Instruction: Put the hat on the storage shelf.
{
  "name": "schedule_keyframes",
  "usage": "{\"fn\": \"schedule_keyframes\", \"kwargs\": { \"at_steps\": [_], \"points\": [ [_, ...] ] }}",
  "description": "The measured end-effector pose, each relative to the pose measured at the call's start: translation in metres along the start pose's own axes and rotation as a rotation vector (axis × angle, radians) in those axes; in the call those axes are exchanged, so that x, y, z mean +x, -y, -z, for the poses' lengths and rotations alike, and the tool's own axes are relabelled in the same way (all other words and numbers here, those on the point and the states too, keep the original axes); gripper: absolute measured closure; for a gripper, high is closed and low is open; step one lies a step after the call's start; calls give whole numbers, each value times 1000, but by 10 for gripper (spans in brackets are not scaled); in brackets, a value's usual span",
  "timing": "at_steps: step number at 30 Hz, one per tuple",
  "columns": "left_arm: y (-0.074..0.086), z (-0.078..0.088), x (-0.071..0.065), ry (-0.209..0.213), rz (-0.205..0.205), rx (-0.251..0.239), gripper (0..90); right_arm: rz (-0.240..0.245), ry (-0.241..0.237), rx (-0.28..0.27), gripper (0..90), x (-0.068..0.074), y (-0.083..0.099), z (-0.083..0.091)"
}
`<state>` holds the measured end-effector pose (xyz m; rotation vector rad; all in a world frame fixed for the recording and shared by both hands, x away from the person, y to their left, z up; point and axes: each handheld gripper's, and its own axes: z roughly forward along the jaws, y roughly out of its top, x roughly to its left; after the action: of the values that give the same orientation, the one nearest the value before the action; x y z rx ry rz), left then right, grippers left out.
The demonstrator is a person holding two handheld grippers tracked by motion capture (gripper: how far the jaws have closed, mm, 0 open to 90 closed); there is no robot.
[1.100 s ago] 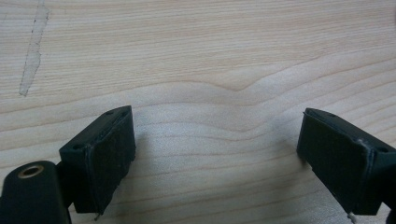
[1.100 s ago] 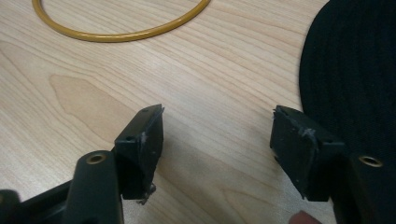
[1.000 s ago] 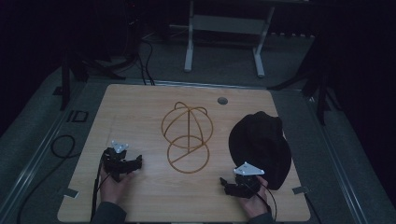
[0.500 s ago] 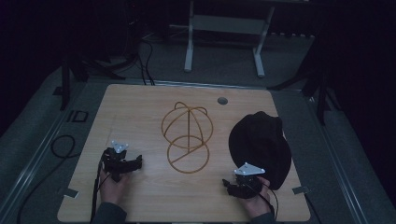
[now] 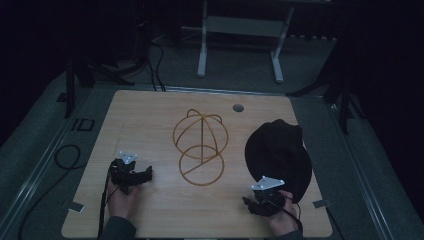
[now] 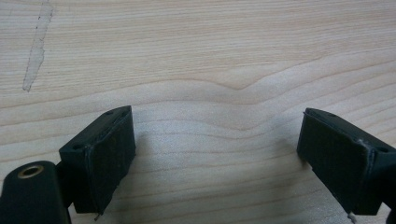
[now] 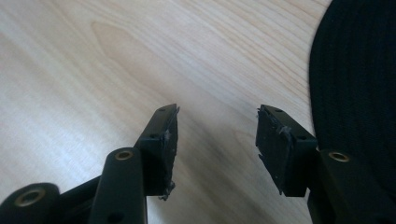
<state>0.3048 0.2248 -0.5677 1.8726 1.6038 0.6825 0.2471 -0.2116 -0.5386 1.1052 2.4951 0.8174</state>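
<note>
From the high view, the black hat (image 5: 278,155) lies near the table's (image 5: 150,115) right edge, with the wire stand (image 5: 201,145) at the centre, probably meant to carry it. The right gripper (image 5: 262,204) waits just at its brim by the near edge.

In the left gripper view, the left gripper (image 6: 215,156) gapes wide over bare wood, parked.

In the right gripper view, its jaws, just closing, stand half open and empty beside the hat (image 7: 359,88)

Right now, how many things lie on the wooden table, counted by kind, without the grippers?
Black hat: 1
Wooden wire-frame hat stand: 1
Total: 2
</note>
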Motion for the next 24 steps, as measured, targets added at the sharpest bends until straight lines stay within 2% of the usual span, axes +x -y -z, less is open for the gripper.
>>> {"fn": "schedule_keyframes", "kwargs": {
  "at_steps": [9,24],
  "points": [
    [0,0,0,-2,3,-2,119,38,-18,62,569,-7,-6,13],
    [0,0,-1,-2,7,-3,119,-3,4,110,570,-36,-9,36]
  ]
}}
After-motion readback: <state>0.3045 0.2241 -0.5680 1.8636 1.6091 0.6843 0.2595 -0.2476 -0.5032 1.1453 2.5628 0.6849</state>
